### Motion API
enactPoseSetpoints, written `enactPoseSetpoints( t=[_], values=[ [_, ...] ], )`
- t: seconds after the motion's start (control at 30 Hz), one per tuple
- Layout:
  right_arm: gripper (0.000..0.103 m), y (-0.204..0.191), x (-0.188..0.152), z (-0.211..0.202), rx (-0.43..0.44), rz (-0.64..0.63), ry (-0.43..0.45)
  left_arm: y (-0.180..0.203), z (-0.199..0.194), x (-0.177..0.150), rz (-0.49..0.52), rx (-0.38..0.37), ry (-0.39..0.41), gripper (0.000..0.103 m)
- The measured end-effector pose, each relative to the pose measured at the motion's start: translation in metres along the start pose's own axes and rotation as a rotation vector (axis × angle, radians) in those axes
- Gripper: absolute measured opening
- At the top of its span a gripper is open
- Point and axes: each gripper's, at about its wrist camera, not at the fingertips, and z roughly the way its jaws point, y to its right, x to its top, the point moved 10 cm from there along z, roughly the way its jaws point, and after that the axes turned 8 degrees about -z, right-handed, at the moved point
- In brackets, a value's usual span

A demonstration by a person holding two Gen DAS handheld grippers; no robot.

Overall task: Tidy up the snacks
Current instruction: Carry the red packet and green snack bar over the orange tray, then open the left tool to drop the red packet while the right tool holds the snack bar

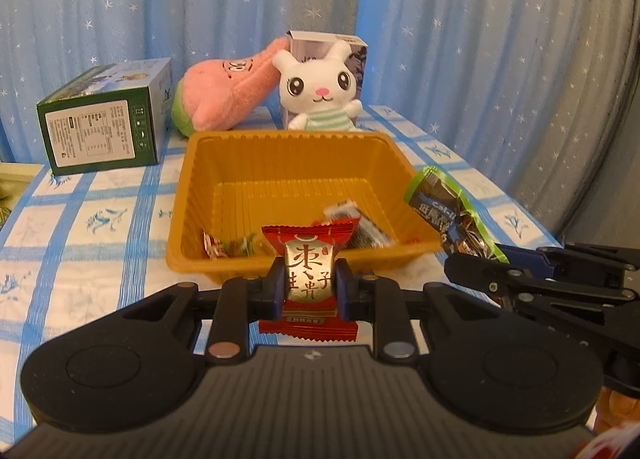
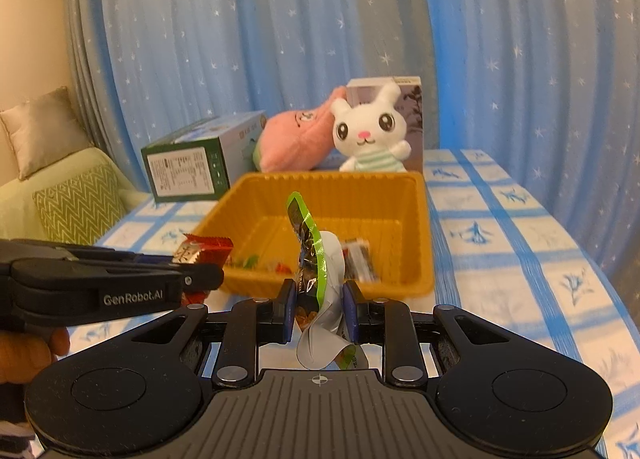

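My left gripper [image 1: 308, 287] is shut on a red candy packet [image 1: 309, 279] with a silver label, held upright just before the near rim of the orange tray [image 1: 224, 163]. My right gripper [image 2: 319, 307] is shut on a green-edged dark snack packet [image 2: 310, 255], which stands up between the pads in front of the same orange tray [image 2: 420, 219]. In the left wrist view the right gripper [image 1: 480, 259] comes in from the right with that green packet [image 1: 448, 211] beside the tray's right wall. In the right wrist view the left gripper [image 2: 192, 259] shows at the left with its red packet [image 2: 204, 249]. A few small wrapped snacks [image 1: 360, 223] lie on the tray floor.
Behind the tray stand a white plush rabbit [image 1: 320, 87], a pink plush toy [image 1: 224, 95] and a pale box [image 1: 316, 43]. A green box [image 1: 104, 123] lies at the back left. The table wears a blue-and-white checked cloth [image 2: 520, 243]. A sofa with cushions [image 2: 60, 195] stands to the left.
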Motion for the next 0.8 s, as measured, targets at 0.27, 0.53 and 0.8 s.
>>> enactPoseSetpoints(
  t=[0.27, 0.53, 0.8],
  values=[
    [0.025, 0.01, 0.02, 0.025, -0.005, 0.023, 0.012, -0.011, 0.018, 0.02, -0.018, 0.006, 0.018, 0.022],
    [0.025, 0.032, 0.033, 0.05, -0.04, 0.058, 0.015, -0.023, 0.038, 0.031, -0.04, 0.013, 0.023, 0.022],
    [0.025, 0.048, 0.036, 0.068, -0.063, 0.08, 0.01, -0.027, 0.054, 0.039, -0.04, 0.016, 0.026, 0.022]
  ],
)
